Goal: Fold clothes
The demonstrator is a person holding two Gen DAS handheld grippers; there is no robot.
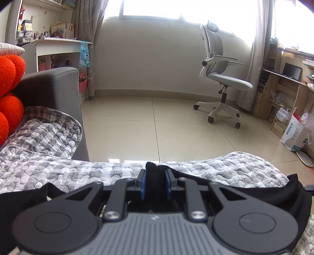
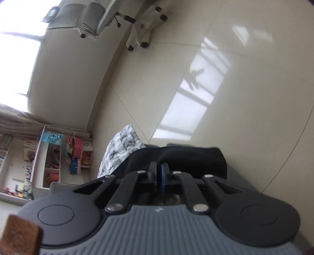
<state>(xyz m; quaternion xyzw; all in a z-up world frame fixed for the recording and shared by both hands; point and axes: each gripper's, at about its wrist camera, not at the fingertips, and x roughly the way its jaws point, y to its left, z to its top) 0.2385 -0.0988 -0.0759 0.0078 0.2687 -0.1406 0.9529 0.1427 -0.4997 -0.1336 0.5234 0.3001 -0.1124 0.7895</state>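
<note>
your left gripper (image 1: 155, 183) has its 2 blue pads nearly together, pinching a fold of the black garment (image 1: 290, 196). the cloth bunches up between the pads and pokes out just past their tips. from there the black garment spreads to both sides under the gripper body, a dark flap at the left edge and a bigger swell at the right. it lies on the grey-and-white checked quilt (image 1: 58, 168), which covers the seat in front of you. the quilt runs up against the grey sofa arm (image 1: 57, 86) on the left, with the orange knotted cushion (image 1: 9, 94) leaning there. beyond the quilt's edge, the tiled floor (image 1: 176, 125) opens out to the grey office chair (image 1: 221, 78) by the window wall.

your right gripper (image 2: 159, 172) is rolled hard over, so the room sits tilted in its view. its pads are pressed close, with only a sliver between them, and the black garment (image 2: 186, 157) humps up right at and beyond their tips. the cloth seems caught in the pinch, though the contact itself is dark and hard to make out. the checked quilt (image 2: 125, 145) shows just beside the black cloth, toward the shelves. the office chair (image 2: 109, 17) sits well apart at the top, and sun patches lie on the floor (image 2: 245, 98).
</note>
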